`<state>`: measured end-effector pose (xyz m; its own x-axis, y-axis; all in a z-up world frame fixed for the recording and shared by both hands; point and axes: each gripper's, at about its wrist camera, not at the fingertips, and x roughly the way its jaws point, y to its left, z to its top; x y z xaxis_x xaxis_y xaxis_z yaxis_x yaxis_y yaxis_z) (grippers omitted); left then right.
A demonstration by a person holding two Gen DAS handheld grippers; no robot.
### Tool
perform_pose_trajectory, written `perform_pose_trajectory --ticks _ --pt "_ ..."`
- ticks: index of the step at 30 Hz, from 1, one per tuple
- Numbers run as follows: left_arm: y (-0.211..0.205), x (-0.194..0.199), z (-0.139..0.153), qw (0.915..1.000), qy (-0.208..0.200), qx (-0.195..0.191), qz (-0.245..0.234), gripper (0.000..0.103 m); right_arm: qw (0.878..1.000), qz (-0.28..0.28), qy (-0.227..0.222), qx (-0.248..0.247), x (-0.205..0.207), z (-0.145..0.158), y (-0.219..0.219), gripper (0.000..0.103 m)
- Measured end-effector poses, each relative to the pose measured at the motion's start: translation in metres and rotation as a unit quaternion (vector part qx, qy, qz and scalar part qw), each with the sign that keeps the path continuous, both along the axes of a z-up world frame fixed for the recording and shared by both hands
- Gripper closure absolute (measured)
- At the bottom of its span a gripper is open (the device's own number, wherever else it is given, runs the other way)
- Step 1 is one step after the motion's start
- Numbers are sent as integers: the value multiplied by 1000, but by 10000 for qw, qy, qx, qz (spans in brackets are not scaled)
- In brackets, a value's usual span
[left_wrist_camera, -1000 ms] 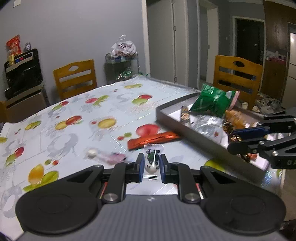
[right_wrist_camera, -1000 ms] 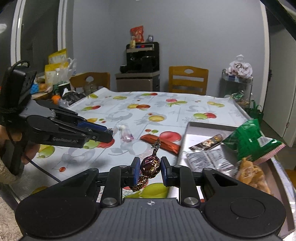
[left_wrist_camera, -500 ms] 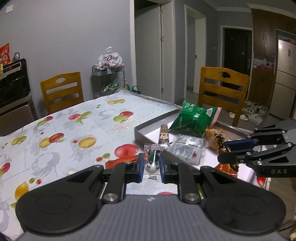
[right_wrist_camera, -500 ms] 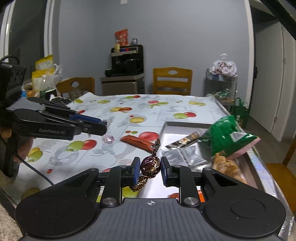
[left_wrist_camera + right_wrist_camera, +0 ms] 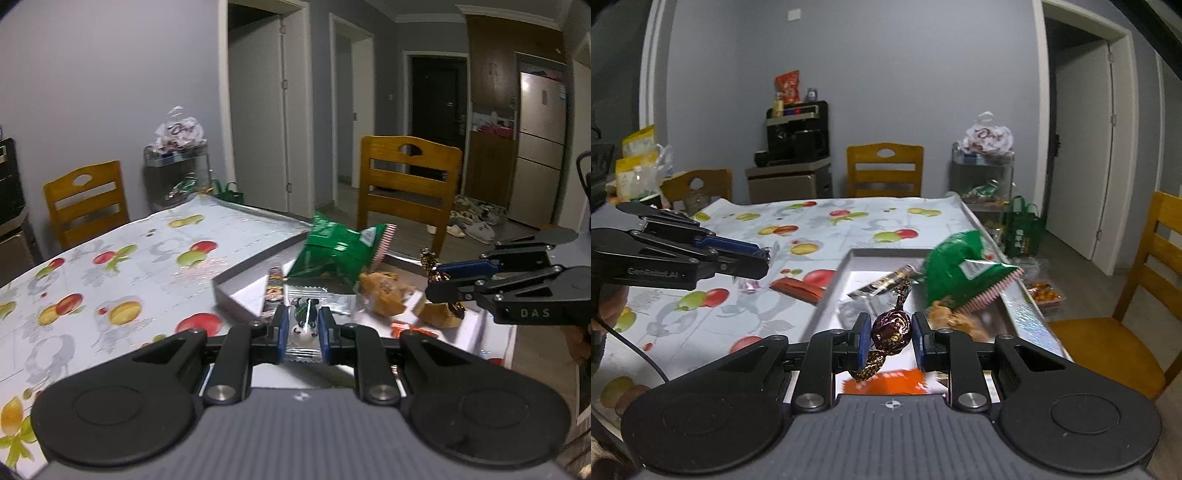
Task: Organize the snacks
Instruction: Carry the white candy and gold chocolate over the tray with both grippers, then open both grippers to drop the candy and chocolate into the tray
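The left gripper [image 5: 302,329] squeezes a little panda candy packet [image 5: 303,326] at the tray's [image 5: 827,297] near-left corner. The right gripper [image 5: 891,336] pinches 1 dark foil-wrapped chocolate [image 5: 891,328] – above the tray's near edge, by the green snack bag [image 5: 960,273].

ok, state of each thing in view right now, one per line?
left gripper: shut on panda lollipop
right gripper: shut on foil-wrapped chocolate
tray: holds snacks
green bag: lying in tray
red bar: on table, outside tray
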<state>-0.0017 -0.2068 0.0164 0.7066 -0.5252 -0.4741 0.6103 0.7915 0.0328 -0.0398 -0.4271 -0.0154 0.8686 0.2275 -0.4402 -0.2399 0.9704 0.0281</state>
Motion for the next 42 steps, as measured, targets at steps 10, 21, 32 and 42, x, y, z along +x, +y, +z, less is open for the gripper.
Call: perform_pose_trajectory --ticks 10,21,32,42 --pt "-41 -4 -11 9970 174 98 -746 89 9994 -211 283 -53 -6 -11 -21 78" --pt "-69 -4 -36 9924 497 340 -1075 89 9976 241 653 -7 -9 -27 -13 78" --pt "-71 4 -51 9899 843 341 -1085 88 9964 231 812 -108 -4 -34 -10 78" --pt "-72 3 -53 9898 838 307 -1109 88 9971 117 749 -61 -2 -33 -12 78"
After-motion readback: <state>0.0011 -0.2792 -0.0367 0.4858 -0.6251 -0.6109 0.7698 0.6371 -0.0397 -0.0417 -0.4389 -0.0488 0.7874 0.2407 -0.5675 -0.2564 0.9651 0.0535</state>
